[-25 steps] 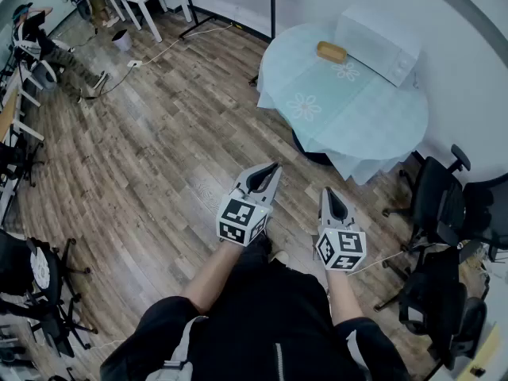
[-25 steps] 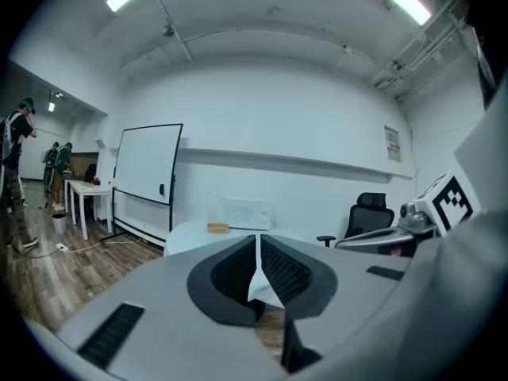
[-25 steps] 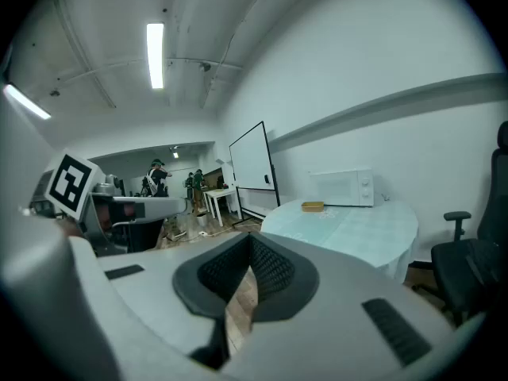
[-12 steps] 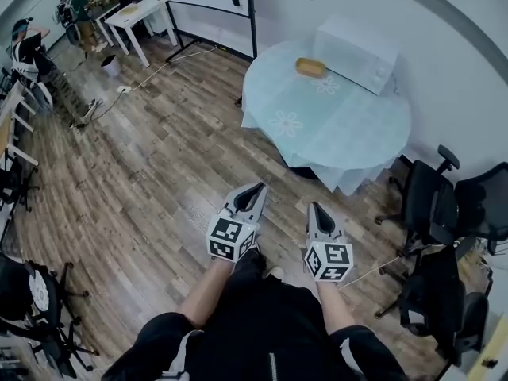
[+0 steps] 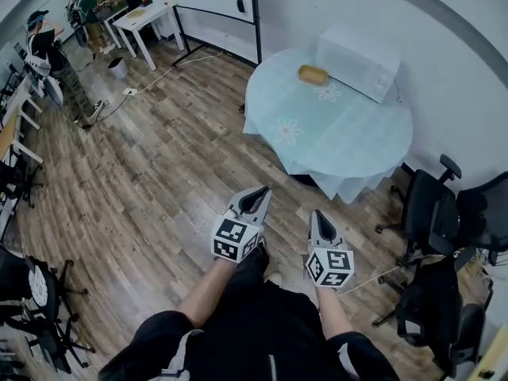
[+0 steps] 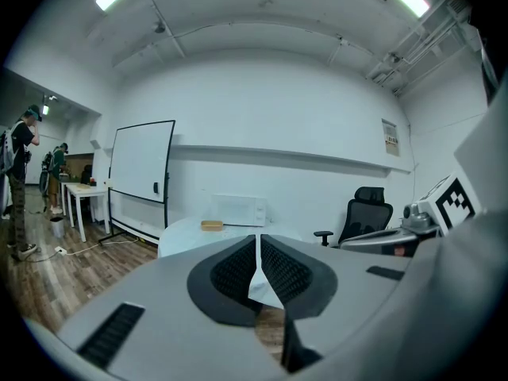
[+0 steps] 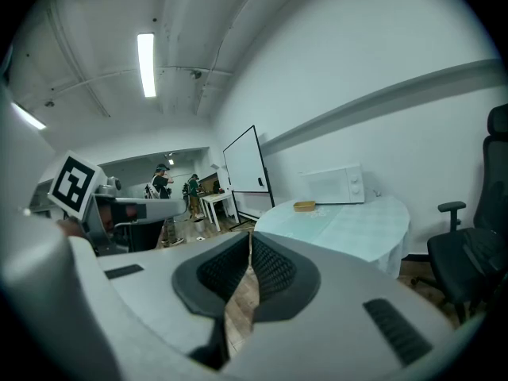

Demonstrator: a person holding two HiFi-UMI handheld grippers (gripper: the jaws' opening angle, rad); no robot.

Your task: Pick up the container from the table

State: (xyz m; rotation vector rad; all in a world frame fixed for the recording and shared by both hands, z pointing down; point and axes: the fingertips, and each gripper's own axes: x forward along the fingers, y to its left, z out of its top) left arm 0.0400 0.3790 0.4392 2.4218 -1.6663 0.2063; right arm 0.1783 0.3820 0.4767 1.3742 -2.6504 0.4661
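container, tan, shallow, on round table
container lay near the 11 o'clock rim of the table, with the microwave just beside it at its 2 o'clock. left gripper and right gripper hung over the wood floor at the table's 7 o'clock, well apart from it; each had jaws pressed together, nothing between.

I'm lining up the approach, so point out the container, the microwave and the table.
container [image 5: 313, 75], head view, middle of its top
microwave [image 5: 357, 51], head view, centre of its white top
table [image 5: 349, 129], head view, bare patch of its cloth
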